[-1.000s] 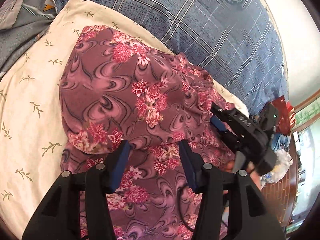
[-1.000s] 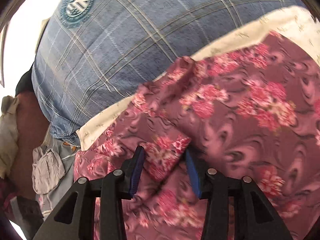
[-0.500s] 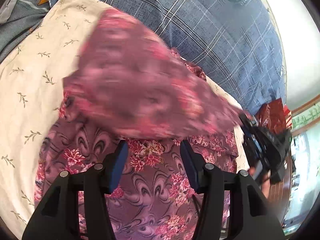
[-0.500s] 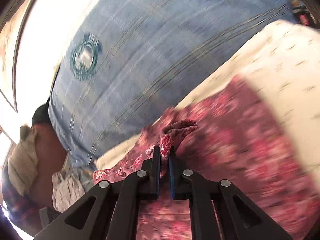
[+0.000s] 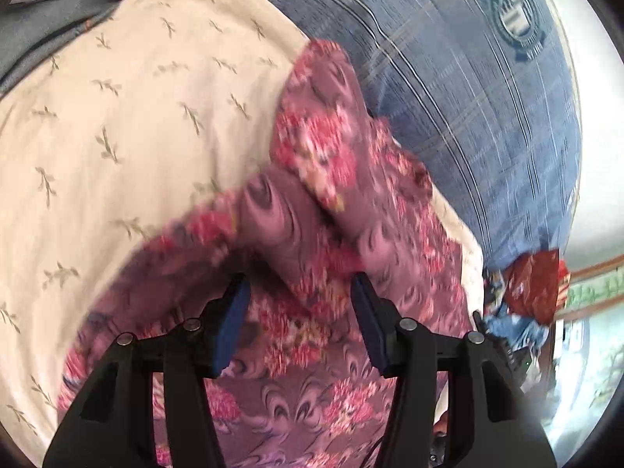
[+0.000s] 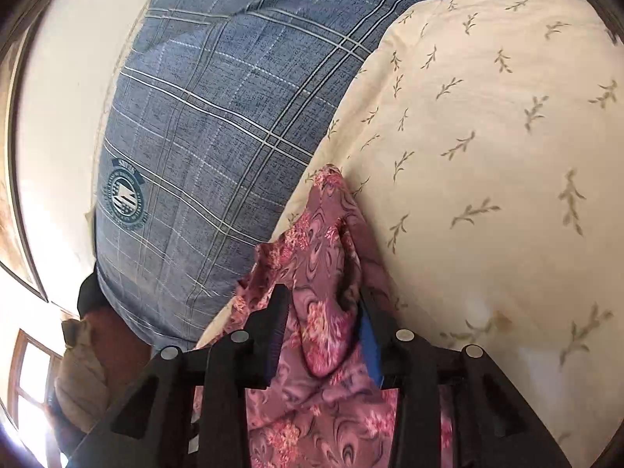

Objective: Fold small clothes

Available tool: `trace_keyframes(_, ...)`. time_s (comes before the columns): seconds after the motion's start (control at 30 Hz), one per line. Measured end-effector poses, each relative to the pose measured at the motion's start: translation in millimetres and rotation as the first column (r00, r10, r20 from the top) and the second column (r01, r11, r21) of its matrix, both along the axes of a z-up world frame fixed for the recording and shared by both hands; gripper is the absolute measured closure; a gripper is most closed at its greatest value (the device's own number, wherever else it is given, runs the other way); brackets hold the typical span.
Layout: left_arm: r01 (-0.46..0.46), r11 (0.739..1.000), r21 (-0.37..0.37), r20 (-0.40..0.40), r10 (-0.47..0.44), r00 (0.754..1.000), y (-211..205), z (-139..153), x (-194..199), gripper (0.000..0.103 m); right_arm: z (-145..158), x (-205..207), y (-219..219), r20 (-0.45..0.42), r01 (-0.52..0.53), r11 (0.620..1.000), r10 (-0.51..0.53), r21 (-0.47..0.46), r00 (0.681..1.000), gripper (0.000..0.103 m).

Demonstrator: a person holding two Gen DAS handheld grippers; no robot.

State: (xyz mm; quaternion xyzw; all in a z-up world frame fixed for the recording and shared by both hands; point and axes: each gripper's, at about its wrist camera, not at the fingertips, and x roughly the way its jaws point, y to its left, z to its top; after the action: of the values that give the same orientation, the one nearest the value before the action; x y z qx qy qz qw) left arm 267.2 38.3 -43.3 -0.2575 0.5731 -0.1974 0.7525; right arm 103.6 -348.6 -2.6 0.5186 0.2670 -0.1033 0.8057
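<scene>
A maroon garment with pink flowers (image 5: 323, 210) lies bunched on a cream leaf-print sheet (image 5: 117, 124). My left gripper (image 5: 298, 312) is open just above it, holding nothing; the cloth looks blurred. In the right wrist view the same garment (image 6: 323, 273) lies in a narrow folded strip between the jaws of my right gripper (image 6: 321, 327), which stand open with a fold of cloth resting loosely between them. The cream sheet (image 6: 487, 156) fills the right side there.
A blue plaid pillow (image 5: 448, 89) with a round crest lies behind the garment; it also shows in the right wrist view (image 6: 218, 124). Grey clothing (image 5: 46, 4) sits at the far left. A red packet (image 5: 534, 284) lies to the right.
My right gripper, shut on a cloth corner half a second ago, has opened and let go. The lifted half of the garment has been swung over and dropped towards the pillow side.
</scene>
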Motion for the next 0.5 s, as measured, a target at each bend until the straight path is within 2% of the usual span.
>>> trace_keyframes(0.03,-0.012,1.0,-0.008,0.011,0.012,1.0,3,4,3,0.071,3,10,2,-0.031,-0.023,0.999,0.023,-0.03,0.999,0.088)
trace_keyframes(0.07,-0.02,1.0,-0.019,0.031,0.021,0.999,7,11,6,0.096,11,19,3,-0.044,-0.057,0.996,0.054,-0.072,0.998,0.097)
trace_keyframes(0.1,-0.025,0.999,-0.02,0.039,0.026,0.999,9,15,8,0.1,23,25,6,-0.042,-0.083,0.988,0.078,-0.133,0.996,0.097)
trace_keyframes(0.17,-0.047,0.999,-0.02,0.064,0.049,0.997,15,24,11,0.1,52,21,8,0.044,-0.06,0.974,0.072,-0.217,0.996,0.097)
trace_keyframes(0.23,-0.046,0.999,-0.003,0.074,0.046,0.996,17,25,12,0.1,64,14,3,0.1,-0.021,0.975,0.044,-0.219,0.994,0.097)
trace_keyframes(0.27,-0.04,0.999,-0.002,0.061,0.04,0.997,17,21,10,0.1,64,12,1,0.099,-0.01,0.977,0.032,-0.213,0.995,0.097)
trace_keyframes(0.3,-0.04,0.999,0.006,0.054,0.04,0.998,17,18,9,0.1,59,11,-1,0.073,-0.008,0.978,0.024,-0.207,0.997,0.097)
trace_keyframes(0.37,-0.035,0.998,0.053,0.049,0.033,0.998,15,7,3,0.1,38,11,0,-0.042,-0.043,0.977,0.035,-0.207,0.999,0.097)
trace_keyframes(0.43,-0.024,0.998,0.052,0.023,0.023,0.999,18,-7,-2,0.1,11,8,5,-0.186,-0.107,0.974,0.069,-0.199,0.98,0.097)
trace_keyframes(0.47,-0.017,0.999,0.045,0.01,0.017,1.0,19,-10,-4,0.1,5,3,6,-0.207,-0.115,0.975,0.074,-0.19,0.975,0.096)
trace_keyframes(0.5,-0.009,0.999,0.033,0.002,0.009,1.0,22,-14,-5,0.1,7,-4,7,-0.189,-0.104,0.976,0.068,-0.191,0.98,0.094)
